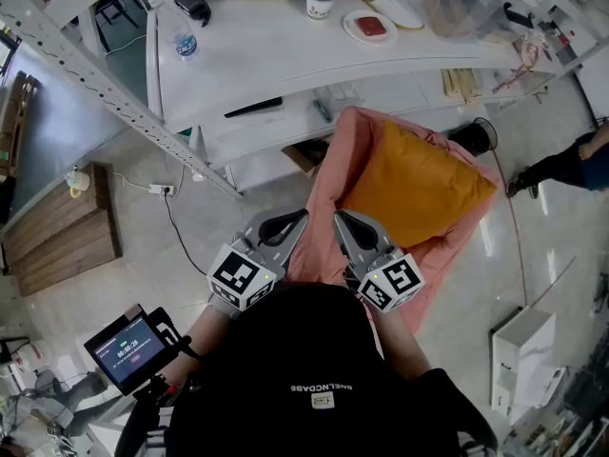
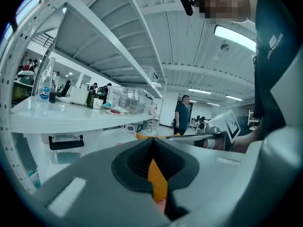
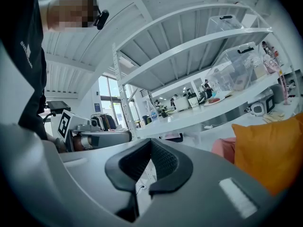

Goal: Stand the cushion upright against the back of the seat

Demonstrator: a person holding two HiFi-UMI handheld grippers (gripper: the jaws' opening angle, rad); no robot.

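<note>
cushion (image 1: 419,190), orange, sits on the pink seat (image 1: 328,174) just ahead of your right gripper (image 1: 350,228) and off to its right. only the head view shows its whole face. the right gripper view catches one edge of it standing tall at the right rim. the left gripper view gives just an orange sliver through the slit under the jaws

your left gripper (image 1: 287,227) is clenched on nothing, pads together. the right one is clenched empty too, with pale floor (image 1: 219,212) showing through its slit. the two hang side by side at the seat's near end, apart from the cushion

for writing: white lettering runs across your black top (image 1: 319,388), upside down from above and too small to read surely. the cube (image 1: 243,279) on each gripper carries black-and-white square markers. a bottle (image 1: 185,43) with a blue label stands on the white table (image 1: 257,55), well beyond the left gripper, its print unreadable. the small screen (image 1: 131,347) behind the left gripper shows digits you can't make out

only the left gripper view shows a person in a dark top (image 2: 181,117) standing far ahead of it
</note>
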